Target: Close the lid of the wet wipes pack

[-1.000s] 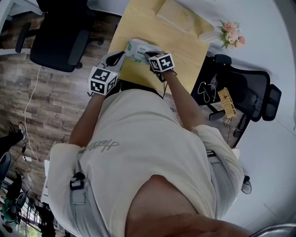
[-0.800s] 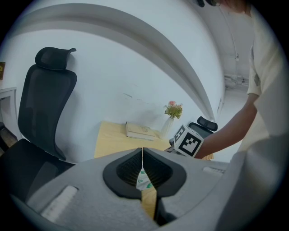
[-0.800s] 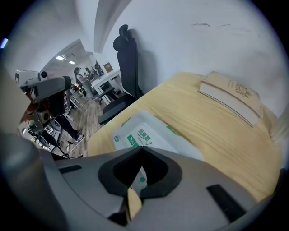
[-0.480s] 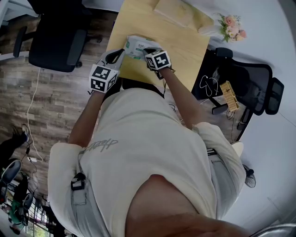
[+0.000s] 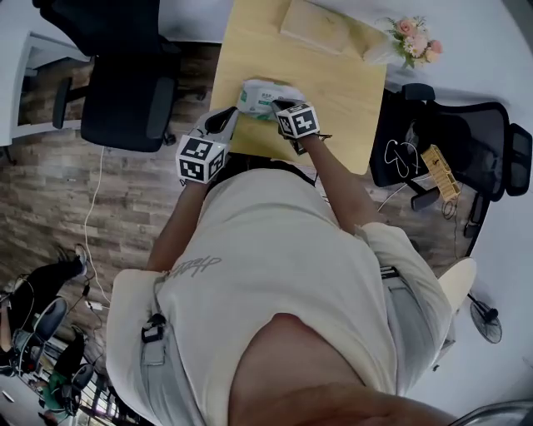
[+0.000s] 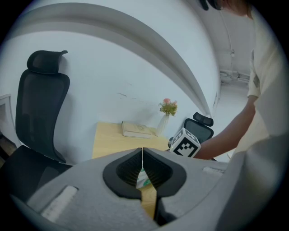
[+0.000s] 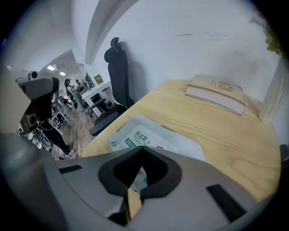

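Note:
The white wet wipes pack [image 5: 263, 94] with green print lies near the front edge of the wooden table [image 5: 333, 75]. My left gripper [image 5: 225, 121] is at the pack's left end, jaws shut with nothing between them [image 6: 142, 150]; a sliver of the pack [image 6: 144, 180] shows behind them. My right gripper [image 5: 281, 106] is over the pack's near right side, also shut [image 7: 142, 147], its tips just above the pack's printed top [image 7: 151, 135]. Whether the tips touch the pack and how the lid stands, I cannot tell.
A closed book [image 5: 314, 25] lies at the table's far side, beside a vase of flowers [image 5: 410, 37] at the far right corner. Black office chairs stand left [image 5: 125, 100] and right [image 5: 450, 141] of the table. The person's body hides the near floor.
Both grippers keep their places at the pack. The head view has shifted, so table and grippers sit slightly further right and lower in the picture.

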Demonstrator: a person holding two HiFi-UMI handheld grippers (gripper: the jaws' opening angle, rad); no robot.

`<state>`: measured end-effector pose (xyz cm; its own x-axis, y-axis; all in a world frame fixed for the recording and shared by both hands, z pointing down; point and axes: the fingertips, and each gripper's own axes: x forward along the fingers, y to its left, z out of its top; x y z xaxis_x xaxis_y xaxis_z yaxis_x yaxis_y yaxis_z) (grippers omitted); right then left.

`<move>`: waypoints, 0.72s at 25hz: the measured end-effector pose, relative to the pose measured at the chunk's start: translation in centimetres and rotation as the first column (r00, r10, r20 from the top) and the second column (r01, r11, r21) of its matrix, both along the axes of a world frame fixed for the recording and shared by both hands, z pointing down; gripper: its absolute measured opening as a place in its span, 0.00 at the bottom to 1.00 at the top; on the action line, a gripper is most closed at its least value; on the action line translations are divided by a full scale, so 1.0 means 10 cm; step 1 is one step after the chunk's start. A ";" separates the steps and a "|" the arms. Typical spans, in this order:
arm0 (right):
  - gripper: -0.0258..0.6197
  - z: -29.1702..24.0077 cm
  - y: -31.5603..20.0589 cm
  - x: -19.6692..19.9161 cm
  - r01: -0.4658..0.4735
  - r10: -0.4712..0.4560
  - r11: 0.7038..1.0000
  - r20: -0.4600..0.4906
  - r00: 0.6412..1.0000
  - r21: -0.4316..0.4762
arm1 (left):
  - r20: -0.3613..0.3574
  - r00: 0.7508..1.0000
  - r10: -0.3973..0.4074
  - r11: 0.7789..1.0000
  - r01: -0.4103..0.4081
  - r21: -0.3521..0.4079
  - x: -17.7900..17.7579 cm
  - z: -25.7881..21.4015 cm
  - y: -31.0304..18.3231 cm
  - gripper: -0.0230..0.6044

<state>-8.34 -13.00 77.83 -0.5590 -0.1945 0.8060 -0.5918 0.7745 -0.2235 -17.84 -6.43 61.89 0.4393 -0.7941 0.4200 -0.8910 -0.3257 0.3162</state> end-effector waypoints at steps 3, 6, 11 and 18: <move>0.04 -0.07 0.05 0.04 0.025 -0.025 1.000 -0.010 1.000 0.004 | 0.019 0.999 -0.025 0.999 0.025 0.028 -0.13 -0.16 -0.06 0.06; 0.04 -0.16 0.17 0.05 0.077 -0.077 0.997 0.001 0.997 0.010 | 0.057 0.998 -0.008 0.998 0.004 0.062 -0.17 -0.32 -0.15 0.06; 0.04 -0.58 0.24 0.07 0.032 -0.035 0.999 0.169 0.985 0.019 | 0.183 0.982 0.041 0.990 -0.065 0.125 -0.20 -0.58 -0.38 0.06; 0.04 -1.46 0.17 0.37 -0.138 0.128 0.990 0.347 0.929 0.005 | 0.129 0.984 0.119 0.976 -0.140 0.165 0.10 -1.04 -0.51 0.06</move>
